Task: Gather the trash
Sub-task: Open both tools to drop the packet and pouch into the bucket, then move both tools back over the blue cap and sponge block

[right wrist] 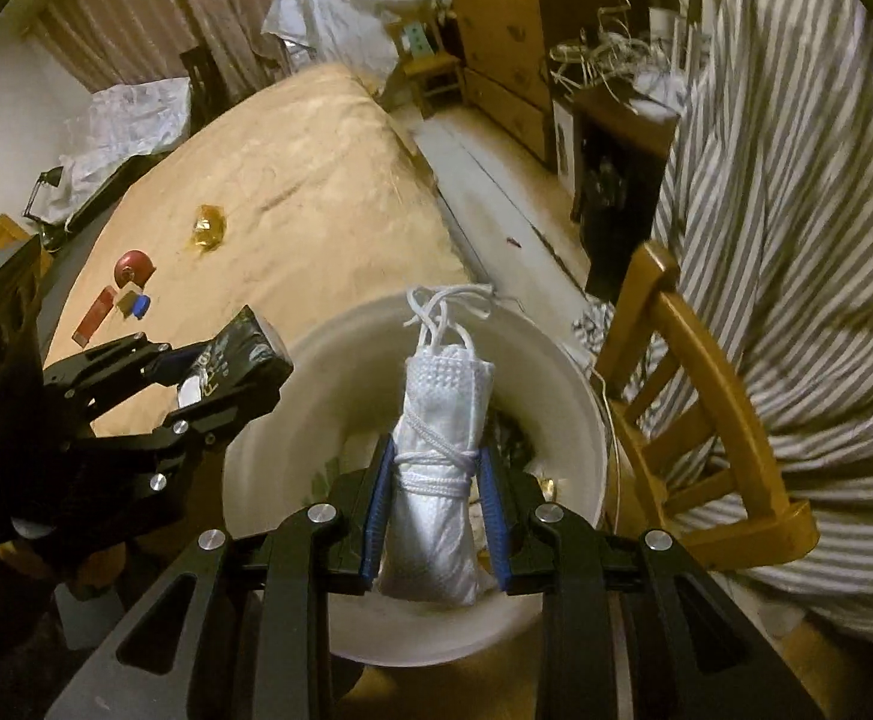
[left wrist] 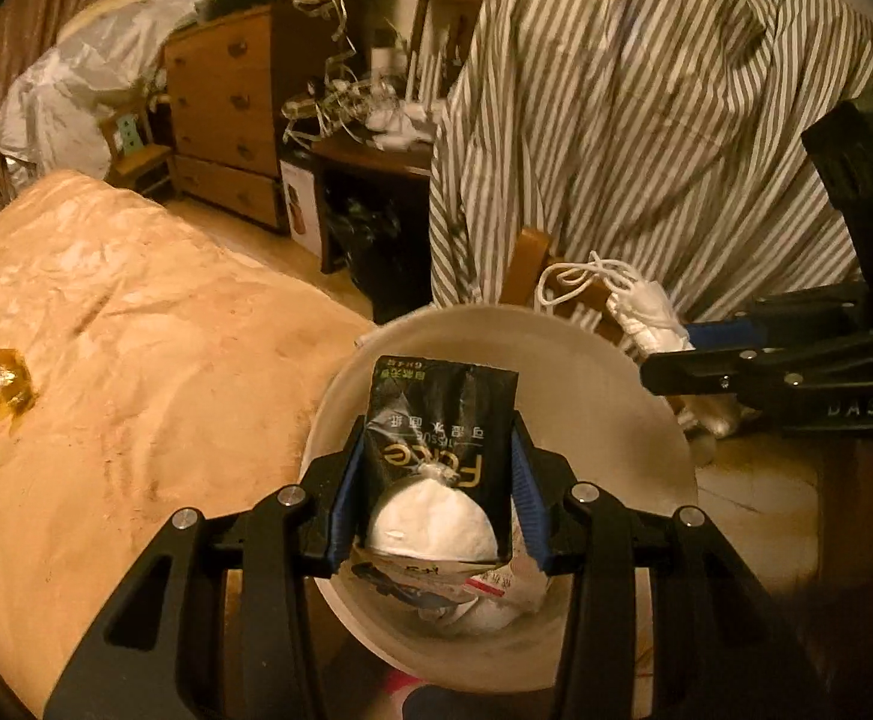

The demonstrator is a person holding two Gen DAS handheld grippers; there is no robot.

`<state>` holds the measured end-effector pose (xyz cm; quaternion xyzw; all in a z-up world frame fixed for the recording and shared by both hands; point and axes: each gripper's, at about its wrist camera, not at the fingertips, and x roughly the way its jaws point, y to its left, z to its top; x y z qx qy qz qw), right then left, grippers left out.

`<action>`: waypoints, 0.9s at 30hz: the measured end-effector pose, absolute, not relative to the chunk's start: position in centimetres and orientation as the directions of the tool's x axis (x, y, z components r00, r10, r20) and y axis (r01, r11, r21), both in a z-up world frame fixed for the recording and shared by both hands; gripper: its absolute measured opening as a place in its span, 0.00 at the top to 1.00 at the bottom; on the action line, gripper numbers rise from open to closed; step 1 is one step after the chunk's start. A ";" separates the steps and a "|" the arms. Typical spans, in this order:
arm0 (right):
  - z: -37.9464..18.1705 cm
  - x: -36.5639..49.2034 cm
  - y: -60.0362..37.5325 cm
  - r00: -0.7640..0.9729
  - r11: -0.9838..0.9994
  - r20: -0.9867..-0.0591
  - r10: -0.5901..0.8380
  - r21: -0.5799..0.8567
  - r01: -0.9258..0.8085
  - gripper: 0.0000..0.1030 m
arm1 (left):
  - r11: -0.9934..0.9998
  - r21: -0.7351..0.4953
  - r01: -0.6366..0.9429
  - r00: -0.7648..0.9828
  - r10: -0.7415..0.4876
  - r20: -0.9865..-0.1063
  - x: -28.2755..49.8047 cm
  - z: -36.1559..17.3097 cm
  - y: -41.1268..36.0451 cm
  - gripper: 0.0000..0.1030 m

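My left gripper is shut on a black tissue packet with white tissue poking out, held over a white bin that holds wrappers. My right gripper is shut on a rolled white face mask bound by its own strings, also over the white bin. The right gripper shows in the left wrist view, holding the mask. The left gripper shows in the right wrist view, with the packet. A yellow wrapper lies on the tan bed.
The tan bed carries the yellow wrapper, a red round thing, a red strip and a blue cap. A wooden chair draped in striped cloth stands right of the bin. A wooden dresser is behind.
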<state>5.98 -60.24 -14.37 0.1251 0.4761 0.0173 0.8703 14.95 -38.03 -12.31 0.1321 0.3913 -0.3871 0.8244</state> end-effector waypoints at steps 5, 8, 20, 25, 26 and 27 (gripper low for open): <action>-15.2 5.8 -60.6 0.525 0.963 -0.837 0.154 0.245 0.108 0.72 | 0.652 -0.074 0.754 0.375 -0.520 -0.768 15.6 -12.8 -38.1 0.59; -15.4 5.9 -60.9 0.522 0.961 -0.839 0.155 0.250 0.116 0.72 | 0.657 -0.083 0.749 0.369 -0.518 -0.771 16.0 -12.7 -38.4 0.59; -16.0 5.9 -60.7 0.534 0.955 -0.827 0.177 0.276 0.112 0.63 | 0.668 -0.051 0.742 0.407 -0.510 -0.758 15.9 -12.4 -38.5 0.29; -16.0 5.7 -60.1 0.547 0.956 -0.819 0.174 0.274 0.105 0.62 | 0.678 -0.056 0.733 0.408 -0.504 -0.761 16.2 -12.4 -38.1 0.29; -16.0 5.6 -59.8 0.549 0.957 -0.818 0.175 0.272 0.100 0.62 | 0.680 -0.059 0.731 0.408 -0.504 -0.761 16.3 -12.4 -37.9 0.29; -16.0 5.6 -59.5 0.551 0.957 -0.815 0.177 0.274 0.097 0.60 | 0.682 -0.061 0.728 0.409 -0.505 -0.760 16.3 -12.3 -37.6 0.29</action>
